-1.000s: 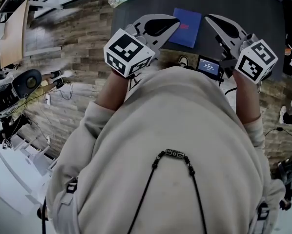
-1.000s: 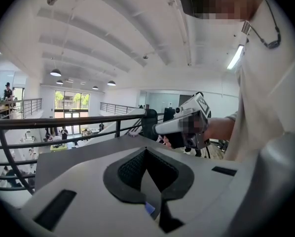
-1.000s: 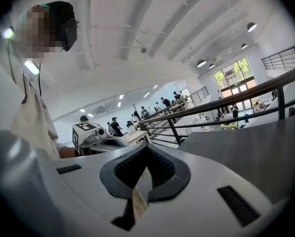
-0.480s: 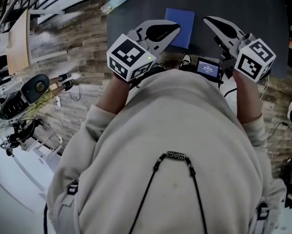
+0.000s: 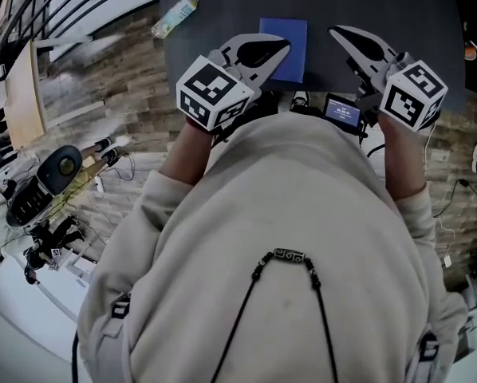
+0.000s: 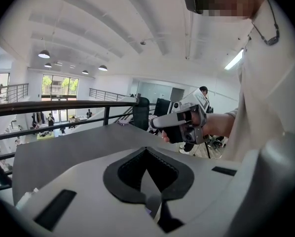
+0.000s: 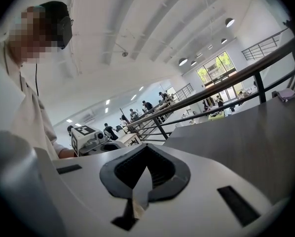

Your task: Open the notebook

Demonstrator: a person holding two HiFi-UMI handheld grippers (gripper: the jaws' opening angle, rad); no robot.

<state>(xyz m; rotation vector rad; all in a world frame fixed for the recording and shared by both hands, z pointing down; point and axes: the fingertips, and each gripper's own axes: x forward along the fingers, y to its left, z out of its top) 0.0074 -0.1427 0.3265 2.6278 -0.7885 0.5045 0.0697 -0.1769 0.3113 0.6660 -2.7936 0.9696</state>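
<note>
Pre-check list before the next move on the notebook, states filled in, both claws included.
1. Blue rectangular notebook closed and lying flat on the dark grey table: ok.
2. Left claw empty: ok, jaws together with nothing between them.
3. Right claw empty: ok, jaws together too.
4. A claw open enough to take the cover: not ok, both are shut.
5. Left claw touching the notebook: cannot tell; in the head view its tip overlaps the notebook's left edge.
6. Clear plastic bottle out of the way: ok, well left of the notebook.
</note>
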